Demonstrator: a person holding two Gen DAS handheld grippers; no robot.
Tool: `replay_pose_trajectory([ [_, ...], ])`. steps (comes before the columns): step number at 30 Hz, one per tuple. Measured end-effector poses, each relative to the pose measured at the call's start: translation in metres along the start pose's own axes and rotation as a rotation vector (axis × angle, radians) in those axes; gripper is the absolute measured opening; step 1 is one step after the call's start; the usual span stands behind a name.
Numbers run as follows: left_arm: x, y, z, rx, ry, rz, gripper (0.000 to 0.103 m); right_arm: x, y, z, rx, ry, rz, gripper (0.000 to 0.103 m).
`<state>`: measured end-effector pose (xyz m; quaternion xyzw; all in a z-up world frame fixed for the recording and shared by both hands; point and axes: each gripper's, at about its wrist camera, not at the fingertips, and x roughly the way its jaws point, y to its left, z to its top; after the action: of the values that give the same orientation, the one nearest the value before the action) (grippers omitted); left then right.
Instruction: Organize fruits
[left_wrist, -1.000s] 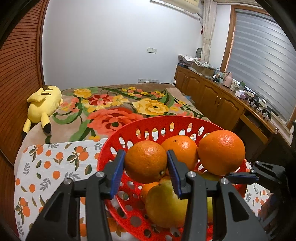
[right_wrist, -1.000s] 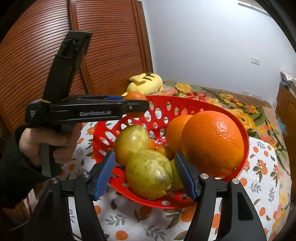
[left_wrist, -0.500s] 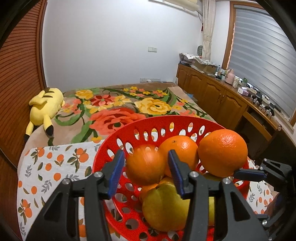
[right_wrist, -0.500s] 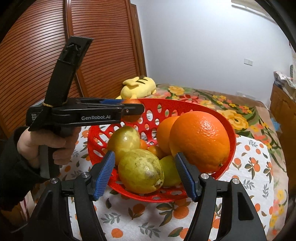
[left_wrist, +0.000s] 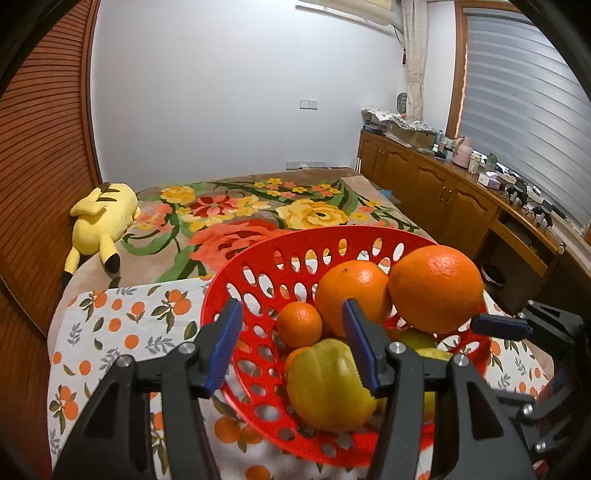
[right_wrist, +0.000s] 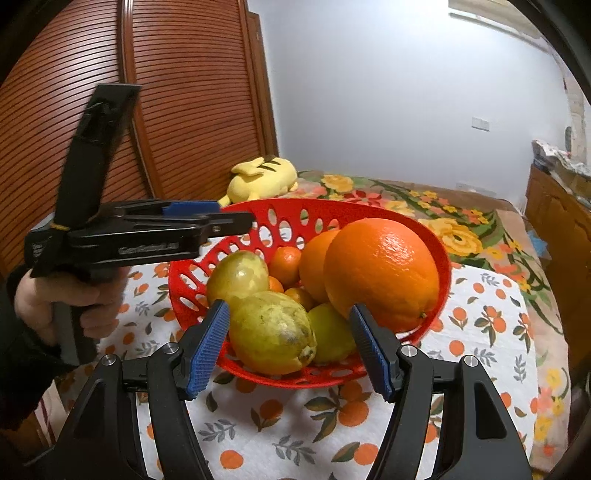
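1. From my left wrist camera the red basket (left_wrist: 255, 295) sits on an orange-print cloth (left_wrist: 122, 325), its perforated wall rising just past my left gripper (left_wrist: 291, 343). The cloth is bare to the left of the basket.
2. Beyond the cloth lies a floral blanket (left_wrist: 236, 218), with a yellow plush toy (left_wrist: 99, 218) against the slatted wooden doors (left_wrist: 40, 155).
3. My left gripper's jaws have just been opening. The small orange (left_wrist: 299, 324) lies in the basket between the blue pads, and neither pad touches it, so that tool is released.
4. Beside the small orange are a medium orange (left_wrist: 354, 291) and a big orange (left_wrist: 436, 288) at the right rim, with a yellow-green fruit (left_wrist: 328, 384) in front.
5. From my right wrist camera the right gripper (right_wrist: 291, 347) stands part open before the basket's near rim. A speckled yellow-green fruit (right_wrist: 271, 332) shows between its pads, with a gap on each side; it grasps nothing.
6. A hand (right_wrist: 66, 302) carries the left gripper over the basket's left edge.
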<state>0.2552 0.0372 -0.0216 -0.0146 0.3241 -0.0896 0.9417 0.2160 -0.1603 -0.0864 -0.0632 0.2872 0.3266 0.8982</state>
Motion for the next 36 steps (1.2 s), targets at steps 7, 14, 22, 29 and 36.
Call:
replay_pose_trajectory([
  [7, -0.031, -0.007, -0.014, 0.006, -0.034, 0.005, 0.057, -0.015, -0.001, -0.008, 0.033, -0.023, -0.052, 0.072],
  [14, -0.059, -0.012, -0.039, -0.008, -0.055, 0.022, 0.060, -0.028, 0.004, -0.014, 0.054, -0.047, -0.091, 0.073],
  [22, -0.082, -0.024, -0.067, -0.018, -0.033, 0.013, 0.061, -0.046, 0.011, -0.023, 0.080, -0.078, -0.112, 0.077],
  [29, -0.108, -0.033, -0.076, -0.003, -0.064, 0.021, 0.066, -0.059, 0.021, -0.028, 0.076, -0.098, -0.137, 0.082],
  [36, -0.134, -0.036, -0.076, 0.002, -0.123, 0.038, 0.072, -0.076, 0.028, -0.030, 0.078, -0.135, -0.179, 0.091],
])
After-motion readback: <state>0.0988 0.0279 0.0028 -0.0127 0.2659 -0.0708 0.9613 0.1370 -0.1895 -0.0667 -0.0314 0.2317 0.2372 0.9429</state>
